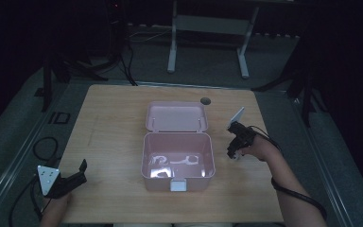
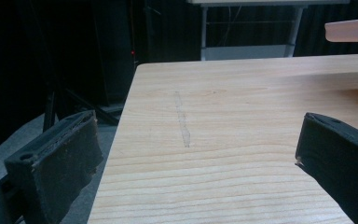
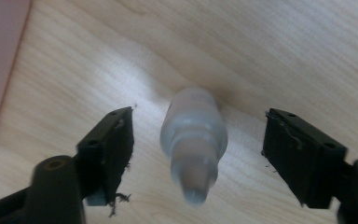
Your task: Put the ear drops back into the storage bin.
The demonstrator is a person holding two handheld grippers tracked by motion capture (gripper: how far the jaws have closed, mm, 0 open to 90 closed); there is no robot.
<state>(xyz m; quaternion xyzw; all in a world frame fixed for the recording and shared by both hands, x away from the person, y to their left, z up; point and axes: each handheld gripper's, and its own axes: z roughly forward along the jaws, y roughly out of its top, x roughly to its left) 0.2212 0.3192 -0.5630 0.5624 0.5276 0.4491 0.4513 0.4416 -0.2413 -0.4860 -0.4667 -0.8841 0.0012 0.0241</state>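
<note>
A small white dropper bottle (image 3: 193, 135) stands on the wooden table, its nozzle pointing up toward the camera in the right gripper view. My right gripper (image 3: 198, 135) points down over it, to the right of the pink box, with one jaw on each side. Gaps show on both sides, so the pads are not touching it. From above, the right gripper (image 1: 233, 153) sits just right of the open pink box (image 1: 212, 161). My left gripper (image 1: 78, 172) rests open near the table's front left corner. Between its jaws (image 2: 196, 140) is only bare wood.
The box's lid (image 1: 176, 116) lies flat behind it, and pale curved items (image 1: 175, 161) lie on its floor. A round cable hole (image 1: 205, 100) is in the table behind the lid. Cables trail from both grippers. A desk frame (image 1: 208, 28) stands beyond the table.
</note>
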